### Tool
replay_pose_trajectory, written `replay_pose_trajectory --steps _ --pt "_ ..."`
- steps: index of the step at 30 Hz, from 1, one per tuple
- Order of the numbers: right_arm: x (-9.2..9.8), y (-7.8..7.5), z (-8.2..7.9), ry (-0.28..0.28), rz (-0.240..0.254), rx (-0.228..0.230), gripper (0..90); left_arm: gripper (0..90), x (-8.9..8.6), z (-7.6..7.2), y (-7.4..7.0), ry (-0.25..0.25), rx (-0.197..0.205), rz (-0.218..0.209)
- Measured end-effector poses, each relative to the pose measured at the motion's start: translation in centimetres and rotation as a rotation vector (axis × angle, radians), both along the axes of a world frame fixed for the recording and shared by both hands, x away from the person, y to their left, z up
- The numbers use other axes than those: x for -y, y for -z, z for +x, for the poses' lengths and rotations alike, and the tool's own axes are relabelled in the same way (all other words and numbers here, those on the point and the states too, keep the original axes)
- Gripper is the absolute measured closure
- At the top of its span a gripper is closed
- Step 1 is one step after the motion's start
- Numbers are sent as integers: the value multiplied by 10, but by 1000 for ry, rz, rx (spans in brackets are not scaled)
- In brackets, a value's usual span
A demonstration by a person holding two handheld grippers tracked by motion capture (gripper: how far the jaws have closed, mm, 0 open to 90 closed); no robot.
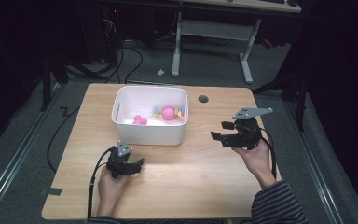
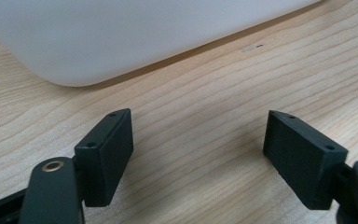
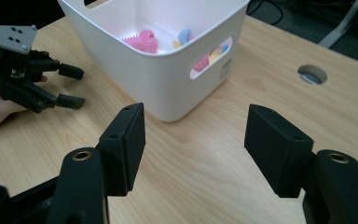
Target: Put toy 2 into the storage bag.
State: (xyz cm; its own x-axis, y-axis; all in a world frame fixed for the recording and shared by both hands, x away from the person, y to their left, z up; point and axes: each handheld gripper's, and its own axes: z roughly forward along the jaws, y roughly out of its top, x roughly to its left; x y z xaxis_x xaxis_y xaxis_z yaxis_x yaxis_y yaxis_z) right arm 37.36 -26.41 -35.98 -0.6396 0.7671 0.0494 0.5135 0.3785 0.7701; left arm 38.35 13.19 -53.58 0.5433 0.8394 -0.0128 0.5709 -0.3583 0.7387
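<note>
White plastic bin (image 1: 150, 122) stands on the bench (image 1: 191, 177), its long axis across it, handle slot facing the right tongs (image 3: 193, 140). Bin lies ahead of both tongs; left tongs (image 2: 198, 154) are nearer, just short of its wall. Both tongs stand apart, gripping nothing. Pink toys (image 1: 168, 113) lie inside the bin.

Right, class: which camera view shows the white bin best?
The high view: the whole white bin is in frame, with the toys inside. The right gripper view gives one corner with a handle slot; the left gripper view, a blurred stretch of its lower wall.
</note>
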Motion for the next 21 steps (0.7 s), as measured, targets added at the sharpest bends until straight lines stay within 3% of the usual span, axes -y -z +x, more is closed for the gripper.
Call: replay_pose_trajectory --steps 3,9,12,21 --pt "8 6 -4 17 28 -4 384 246 0 0 0 0 0 0" --pt "19 19 -15 53 21 2 387 246 0 0 0 0 0 0" --pt "27 27 -19 75 46 -2 388 246 0 0 0 0 0 0" --pt "44 62 -25 148 79 -34 391 246 0 0 0 -1 0 0"
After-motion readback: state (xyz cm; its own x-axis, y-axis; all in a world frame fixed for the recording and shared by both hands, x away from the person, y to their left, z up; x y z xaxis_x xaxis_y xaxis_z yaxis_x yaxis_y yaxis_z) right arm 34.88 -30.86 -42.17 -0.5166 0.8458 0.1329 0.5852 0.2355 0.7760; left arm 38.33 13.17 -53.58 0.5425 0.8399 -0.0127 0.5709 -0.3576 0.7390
